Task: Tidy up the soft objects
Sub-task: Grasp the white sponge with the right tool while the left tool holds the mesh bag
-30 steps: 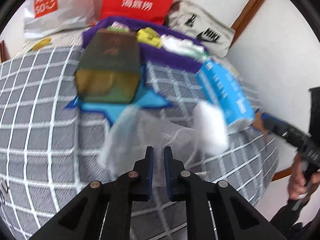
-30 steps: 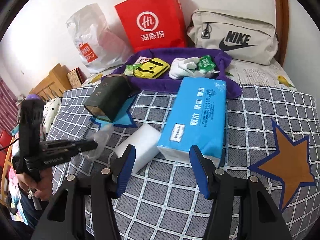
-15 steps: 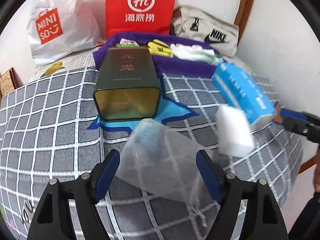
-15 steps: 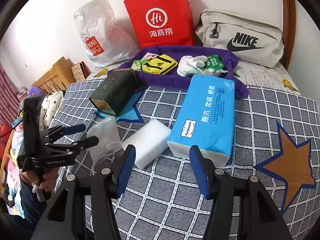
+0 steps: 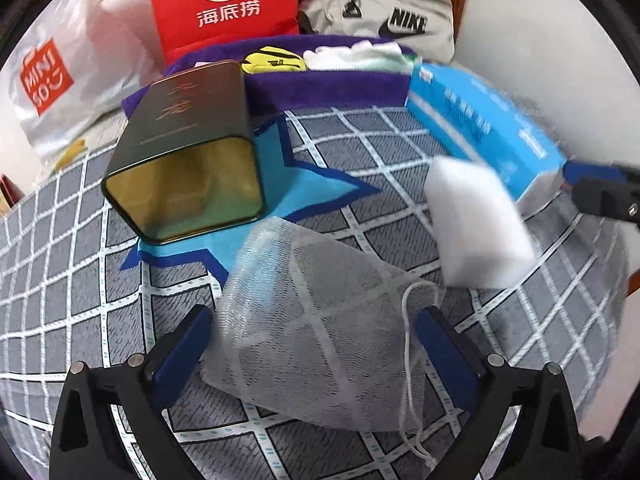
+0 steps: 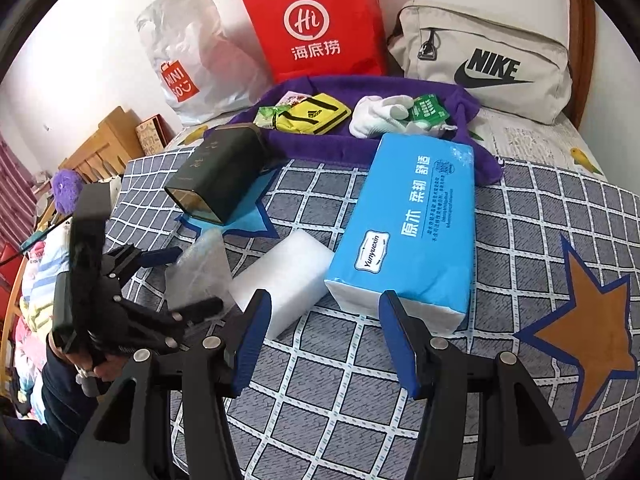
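Note:
A white mesh drawstring bag [image 5: 320, 328] lies on the checked bedspread, between the spread fingers of my left gripper [image 5: 316, 340], which is open around it; it also shows in the right wrist view [image 6: 200, 268]. A white sponge block [image 5: 476, 224] [image 6: 284, 276] lies beside a blue tissue pack [image 5: 480, 132] [image 6: 412, 228]. My right gripper [image 6: 324, 340] is open and empty, just in front of the sponge and the pack. A purple cloth tray [image 6: 320, 148] at the back holds a yellow pouch [image 6: 312, 120], white socks [image 6: 380, 116] and green packets.
A dark green tin [image 5: 192, 148] [image 6: 216, 176] lies on its side on a blue star patch. A red paper bag [image 6: 316, 20], a white Miniso bag [image 6: 188, 56] and a beige Nike bag [image 6: 484, 60] stand against the wall. The bed edge falls away at left [image 6: 120, 200].
My left gripper went from shut to wide open and has moved in closer around the mesh bag. The right gripper has edged nearer the sponge and tissue pack.

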`<state>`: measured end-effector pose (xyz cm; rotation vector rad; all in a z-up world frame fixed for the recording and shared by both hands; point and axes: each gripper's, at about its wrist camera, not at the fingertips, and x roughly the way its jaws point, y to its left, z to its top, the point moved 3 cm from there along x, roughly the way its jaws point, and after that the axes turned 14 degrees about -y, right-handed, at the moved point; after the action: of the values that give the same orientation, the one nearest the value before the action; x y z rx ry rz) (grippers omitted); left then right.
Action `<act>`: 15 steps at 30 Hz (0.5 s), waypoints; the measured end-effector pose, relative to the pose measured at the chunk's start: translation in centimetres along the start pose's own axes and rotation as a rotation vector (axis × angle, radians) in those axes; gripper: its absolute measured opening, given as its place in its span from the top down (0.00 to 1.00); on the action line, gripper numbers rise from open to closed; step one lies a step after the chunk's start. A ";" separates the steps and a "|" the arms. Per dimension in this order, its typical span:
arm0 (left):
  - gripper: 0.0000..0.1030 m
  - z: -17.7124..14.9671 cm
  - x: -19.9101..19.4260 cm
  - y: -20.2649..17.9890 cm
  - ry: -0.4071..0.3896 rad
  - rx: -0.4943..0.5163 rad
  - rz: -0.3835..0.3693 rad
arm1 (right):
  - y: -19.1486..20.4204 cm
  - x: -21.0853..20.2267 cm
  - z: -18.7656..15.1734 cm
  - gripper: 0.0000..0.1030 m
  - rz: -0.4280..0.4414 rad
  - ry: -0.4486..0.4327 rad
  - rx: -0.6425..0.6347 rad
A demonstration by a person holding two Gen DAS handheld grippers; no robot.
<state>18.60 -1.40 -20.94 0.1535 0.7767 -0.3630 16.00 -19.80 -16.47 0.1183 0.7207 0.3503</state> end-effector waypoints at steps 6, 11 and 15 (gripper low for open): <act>0.14 0.2 -0.4 0.8 -0.033 -0.024 0.011 | 0.2 0.4 -0.2 0.46 0.000 0.014 -0.004; 0.58 0.2 -1.2 0.5 -0.076 -0.006 -0.033 | 1.2 0.5 -0.4 0.46 0.010 0.019 -0.028; 0.84 0.2 -1.8 0.8 -0.079 -0.031 -0.068 | 2.5 0.8 -0.9 0.46 0.017 0.037 -0.046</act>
<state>17.83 -0.26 -19.49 0.0838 0.7104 -0.4187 15.25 -17.17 -17.02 0.0749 0.7485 0.3854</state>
